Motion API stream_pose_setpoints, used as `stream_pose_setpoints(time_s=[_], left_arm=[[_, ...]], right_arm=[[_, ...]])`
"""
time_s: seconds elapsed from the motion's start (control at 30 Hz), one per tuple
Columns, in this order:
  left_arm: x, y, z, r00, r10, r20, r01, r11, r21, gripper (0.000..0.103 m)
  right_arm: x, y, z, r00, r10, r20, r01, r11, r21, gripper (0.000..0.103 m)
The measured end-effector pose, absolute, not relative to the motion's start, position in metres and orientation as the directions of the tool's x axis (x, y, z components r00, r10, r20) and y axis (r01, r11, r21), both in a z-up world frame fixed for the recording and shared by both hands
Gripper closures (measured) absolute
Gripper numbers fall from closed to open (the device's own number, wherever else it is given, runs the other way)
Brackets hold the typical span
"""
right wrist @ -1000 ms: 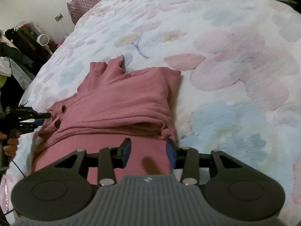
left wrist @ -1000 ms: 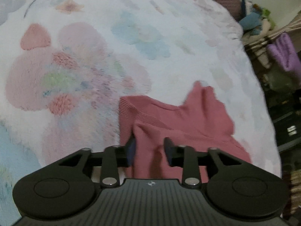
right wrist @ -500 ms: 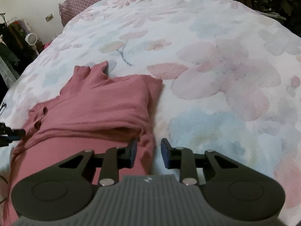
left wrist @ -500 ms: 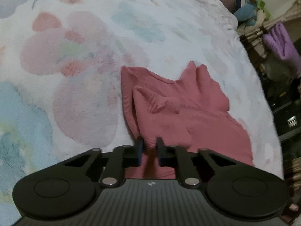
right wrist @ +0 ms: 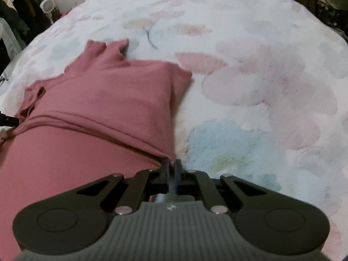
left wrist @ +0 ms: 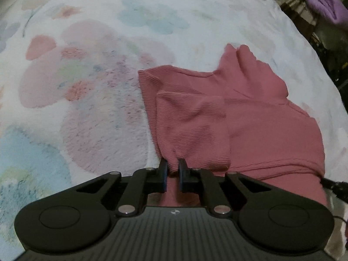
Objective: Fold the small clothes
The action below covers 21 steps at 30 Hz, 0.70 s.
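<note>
A pink ribbed top (left wrist: 256,117) lies partly folded on a floral bedspread (left wrist: 91,91), its high neck pointing away. My left gripper (left wrist: 173,167) is shut on a bunched fold of the top at its near left edge. In the right wrist view the same top (right wrist: 104,100) fills the left half. My right gripper (right wrist: 173,167) is shut on the near right corner of its folded upper layer. The other gripper's tip (right wrist: 7,120) shows at the left edge.
The bedspread (right wrist: 261,87) spreads wide to the right. A purple cloth (left wrist: 326,6) and clutter sit beyond the bed's far right edge. Hanging clothes and a small white fan (right wrist: 46,6) stand past the far left edge.
Both grippers have gone from open to shut on the pink top. The right gripper moved right to the corner of the folded layer. The left one pinched a fold.
</note>
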<state>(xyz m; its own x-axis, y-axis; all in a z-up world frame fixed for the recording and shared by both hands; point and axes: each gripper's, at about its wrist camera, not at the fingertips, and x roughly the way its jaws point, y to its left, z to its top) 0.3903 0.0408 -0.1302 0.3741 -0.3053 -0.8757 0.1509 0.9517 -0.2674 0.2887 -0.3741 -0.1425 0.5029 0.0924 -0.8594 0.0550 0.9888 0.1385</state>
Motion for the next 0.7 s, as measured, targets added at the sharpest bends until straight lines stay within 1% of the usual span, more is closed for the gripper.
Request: stream_pose_setpoints(time_s=[0.03, 0.1, 0.13, 0.17, 0.2, 0.23, 0.27, 0.4, 0.47, 0.5, 0.53, 0.63, 0.7], left_arm=[[0.391, 0.039, -0.128, 0.372, -0.301, -0.878, 0.157, 0.953, -0.26, 0.091], [0.393, 0.039, -0.122, 0.366, -0.301, -0.881, 0.163, 0.952, -0.257, 0.087], [0.394, 0.041, -0.116, 0.371, -0.299, -0.879, 0.163, 0.953, -0.255, 0.082], [0.394, 0.042, -0.108, 0.383, -0.297, -0.875, 0.161, 0.954, -0.253, 0.078], [0.393, 0.043, -0.1, 0.405, -0.294, -0.866, 0.157, 0.955, -0.252, 0.066], [0.392, 0.044, -0.091, 0.439, -0.296, -0.848, 0.156, 0.955, -0.252, 0.056], [0.391, 0.043, -0.084, 0.469, -0.299, -0.831, 0.157, 0.954, -0.255, 0.053], [0.406, 0.029, -0.078, 0.505, -0.297, -0.81, 0.167, 0.955, -0.246, 0.053], [0.417, 0.021, -0.087, 0.489, -0.304, -0.818, 0.169, 0.953, -0.253, 0.056], [0.422, 0.017, -0.094, 0.475, -0.312, -0.823, 0.169, 0.95, -0.263, 0.062], [0.425, 0.016, -0.1, 0.464, -0.315, -0.828, 0.166, 0.949, -0.269, 0.065], [0.43, 0.015, -0.119, 0.439, -0.309, -0.843, 0.146, 0.951, -0.273, 0.068], [0.429, 0.017, -0.128, 0.424, -0.308, -0.852, 0.134, 0.952, -0.277, 0.07]], right_arm=[[0.29, -0.377, -0.141, 0.502, 0.104, -0.859, 0.064, 0.986, 0.157, 0.103], [0.292, -0.381, -0.134, 0.505, 0.125, -0.854, 0.075, 0.979, 0.188, 0.096], [0.293, -0.384, -0.127, 0.511, 0.133, -0.849, 0.079, 0.976, 0.201, 0.092], [0.293, -0.387, -0.121, 0.518, 0.141, -0.844, 0.076, 0.975, 0.21, 0.083], [0.294, -0.39, -0.114, 0.526, 0.151, -0.837, 0.072, 0.973, 0.221, 0.077], [0.296, -0.392, -0.108, 0.536, 0.154, -0.83, 0.072, 0.971, 0.226, 0.077], [0.298, -0.396, -0.103, 0.546, 0.155, -0.824, 0.076, 0.97, 0.232, 0.077], [0.324, -0.415, -0.098, 0.562, 0.149, -0.814, 0.146, 0.95, 0.275, 0.077], [0.34, -0.426, -0.104, 0.565, 0.14, -0.813, 0.206, 0.93, 0.304, 0.077], [0.347, -0.431, -0.108, 0.562, 0.142, -0.815, 0.234, 0.918, 0.321, 0.077], [0.355, -0.436, -0.114, 0.557, 0.149, -0.817, 0.266, 0.9, 0.345, 0.077], [0.375, -0.446, -0.131, 0.542, 0.162, -0.825, 0.328, 0.863, 0.385, 0.076], [0.383, -0.451, -0.139, 0.552, 0.186, -0.813, 0.357, 0.828, 0.432, 0.075]])
